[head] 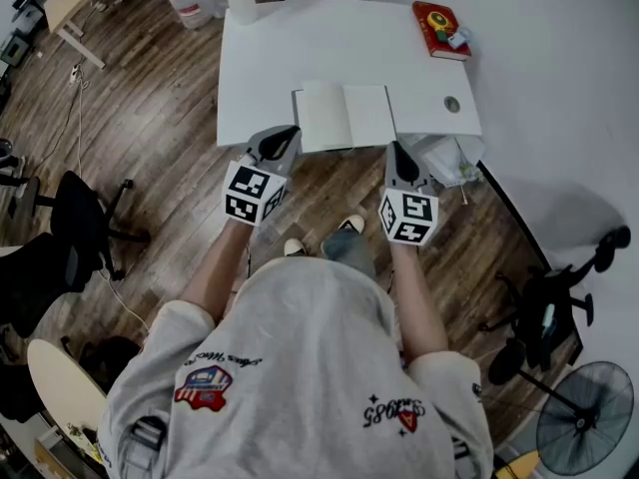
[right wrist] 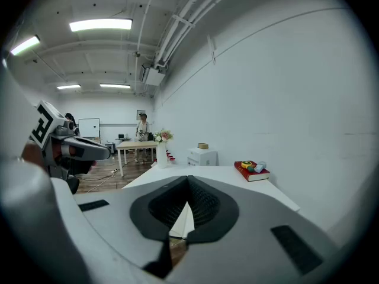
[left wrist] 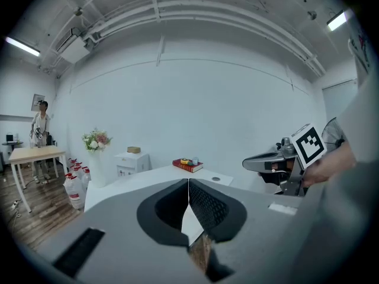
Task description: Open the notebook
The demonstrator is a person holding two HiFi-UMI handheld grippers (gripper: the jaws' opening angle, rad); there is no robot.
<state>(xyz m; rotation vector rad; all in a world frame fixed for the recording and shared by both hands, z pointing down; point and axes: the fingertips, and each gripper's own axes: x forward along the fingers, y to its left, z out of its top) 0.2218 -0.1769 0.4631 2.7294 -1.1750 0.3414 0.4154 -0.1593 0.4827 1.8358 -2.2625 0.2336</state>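
White table [head: 329, 48] on wood floor [head: 150, 118], white walls [left wrist: 225, 99]

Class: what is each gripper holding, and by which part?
Nothing: left gripper and right gripper are shut and empty; the notebook lies open on the table.

Notebook [head: 344, 117]: in the left gripper view the left gripper [left wrist: 189, 188] covers all but a white sliver, and I can't tell page from table [left wrist: 130, 181].
Red book [head: 439, 28]: the things lying on it are too small for me to name.
Round spot [head: 452, 104]: too small to tell.
Clutter [head: 447, 160]: half hidden under the table corner, and I can't identify it.
Fan [head: 585, 429]: cut off by the bottom edge.
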